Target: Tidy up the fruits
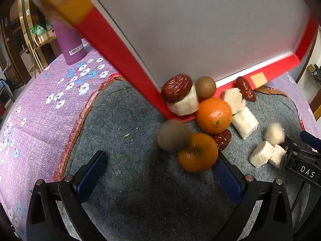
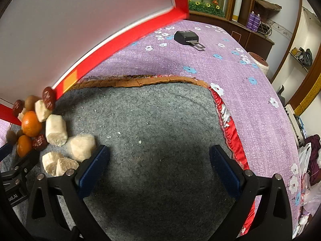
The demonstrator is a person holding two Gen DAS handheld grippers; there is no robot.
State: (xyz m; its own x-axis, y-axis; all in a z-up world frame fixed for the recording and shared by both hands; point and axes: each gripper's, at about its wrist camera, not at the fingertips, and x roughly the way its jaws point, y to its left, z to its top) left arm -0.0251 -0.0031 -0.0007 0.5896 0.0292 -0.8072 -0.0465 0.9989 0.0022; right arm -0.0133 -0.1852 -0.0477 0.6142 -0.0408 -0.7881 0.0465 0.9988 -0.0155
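Note:
A red-rimmed tray (image 1: 120,60) with a white inside stands tilted, its low corner on the grey mat (image 1: 124,124). Fruit lies piled at that corner: two oranges (image 1: 214,114) (image 1: 197,152), a kiwi (image 1: 205,87), a second, blurred kiwi (image 1: 173,138), red dates (image 1: 176,87) and white chunks (image 1: 244,122). My left gripper (image 1: 159,158) is open just in front of the pile, with its right finger beside the near orange. My right gripper (image 2: 159,150) is open over bare mat, and the pile (image 2: 32,126) and white chunks (image 2: 81,146) lie to its left.
The mat lies on a purple flowered tablecloth (image 2: 250,104). A purple bottle (image 1: 69,40) stands at the back left. A black device (image 2: 186,37) lies on the cloth beyond the mat. Shelves and furniture ring the table.

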